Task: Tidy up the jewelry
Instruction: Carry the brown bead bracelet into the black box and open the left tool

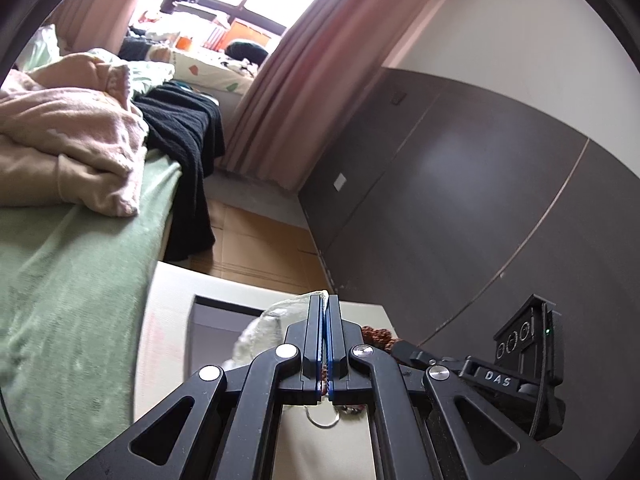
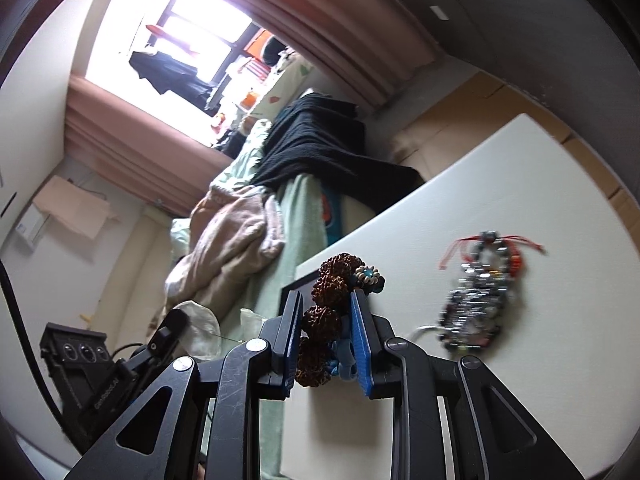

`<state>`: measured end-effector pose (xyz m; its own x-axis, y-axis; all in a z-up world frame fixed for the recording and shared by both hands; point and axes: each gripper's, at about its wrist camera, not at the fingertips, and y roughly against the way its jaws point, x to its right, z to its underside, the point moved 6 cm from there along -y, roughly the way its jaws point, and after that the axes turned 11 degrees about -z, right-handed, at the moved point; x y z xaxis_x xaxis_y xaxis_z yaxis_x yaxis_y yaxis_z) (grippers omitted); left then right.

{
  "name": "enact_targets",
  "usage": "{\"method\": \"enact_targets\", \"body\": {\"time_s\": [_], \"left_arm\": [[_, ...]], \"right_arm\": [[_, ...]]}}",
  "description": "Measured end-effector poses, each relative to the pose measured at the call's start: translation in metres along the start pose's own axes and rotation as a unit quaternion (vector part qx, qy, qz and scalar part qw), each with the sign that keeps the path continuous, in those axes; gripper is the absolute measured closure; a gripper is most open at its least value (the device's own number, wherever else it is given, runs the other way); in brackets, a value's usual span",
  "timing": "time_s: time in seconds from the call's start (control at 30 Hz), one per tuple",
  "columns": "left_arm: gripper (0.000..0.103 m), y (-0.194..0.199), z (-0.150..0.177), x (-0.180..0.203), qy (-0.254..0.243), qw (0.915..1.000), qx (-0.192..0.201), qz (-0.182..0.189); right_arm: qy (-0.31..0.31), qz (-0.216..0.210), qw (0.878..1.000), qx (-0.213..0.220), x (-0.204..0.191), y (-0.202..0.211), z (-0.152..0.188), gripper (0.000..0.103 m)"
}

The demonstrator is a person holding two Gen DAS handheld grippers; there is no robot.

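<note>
1. Left wrist view: your left gripper (image 1: 324, 320) was fully closed, its blue pads pressed together on the edge of a clear plastic bag (image 1: 264, 330). The bag hung crumpled to the left of the fingers, above the white surface (image 1: 172, 296).
2. Same view: a dark rectangular recess (image 1: 212, 320) sat in the surface just behind the bag. I could not tell what it contained.
3. Same view: a few knobbly brown beads (image 1: 376, 336) showed just right of the fingers, with your right gripper's black body (image 1: 520, 364) beyond them. A thin ring-shaped loop (image 1: 322, 420) lay on the surface below the jaws, too blurred to name.
4. Same view: the bed (image 1: 60, 280) with a green cover lay to the left, carrying a pink blanket (image 1: 72, 140) and a black cloth (image 1: 188, 136).
5. Right wrist view: your right gripper (image 2: 326, 320) was partly open and clamped on a brown bead bracelet (image 2: 326, 300), a string of large rough beads with a blue cord and a small turquoise charm (image 2: 368, 274) at the top. The bracelet was held clear of the surface (image 2: 500, 184).
6. Same view: a pile of jewelry (image 2: 476, 312) lay on the surface to the right, well apart from the gripper; a red-corded beaded piece (image 2: 496, 248) was at its far end. Detail was blurred.
7. Same view: your left gripper (image 2: 168, 340) and the clear bag (image 2: 200, 320) appeared at lower left.
</note>
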<state>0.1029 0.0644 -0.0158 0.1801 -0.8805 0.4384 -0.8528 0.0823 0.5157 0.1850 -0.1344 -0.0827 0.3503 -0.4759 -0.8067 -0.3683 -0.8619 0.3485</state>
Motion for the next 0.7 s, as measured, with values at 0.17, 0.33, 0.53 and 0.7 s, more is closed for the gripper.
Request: {"method": "enact_targets", "body": {"time_s": [0.17, 0.33, 0.53, 0.7], "left_arm": [[0.103, 0.005, -0.007, -0.013, 0.013, 0.9998, 0.010, -0.009], [0.103, 0.007, -0.011, -0.022, 0.022, 0.9995, 0.016, -0.014], [0.103, 0.003, -0.012, -0.025, 0.022, 0.9995, 0.013, -0.020], [0.103, -0.002, -0.011, -0.023, 0.019, 0.9996, 0.007, -0.019]], "right_arm": [[0.019, -0.012, 1.000, -0.011, -0.021, -0.030, 0.007, 0.078], [0.033, -0.025, 0.999, -0.006, -0.035, -0.050, 0.012, 0.078], [0.026, -0.053, 0.997, -0.047, -0.041, -0.081, 0.025, 0.061], [0.006, -0.052, 0.997, -0.049, -0.029, -0.079, 0.024, 0.061]]}}
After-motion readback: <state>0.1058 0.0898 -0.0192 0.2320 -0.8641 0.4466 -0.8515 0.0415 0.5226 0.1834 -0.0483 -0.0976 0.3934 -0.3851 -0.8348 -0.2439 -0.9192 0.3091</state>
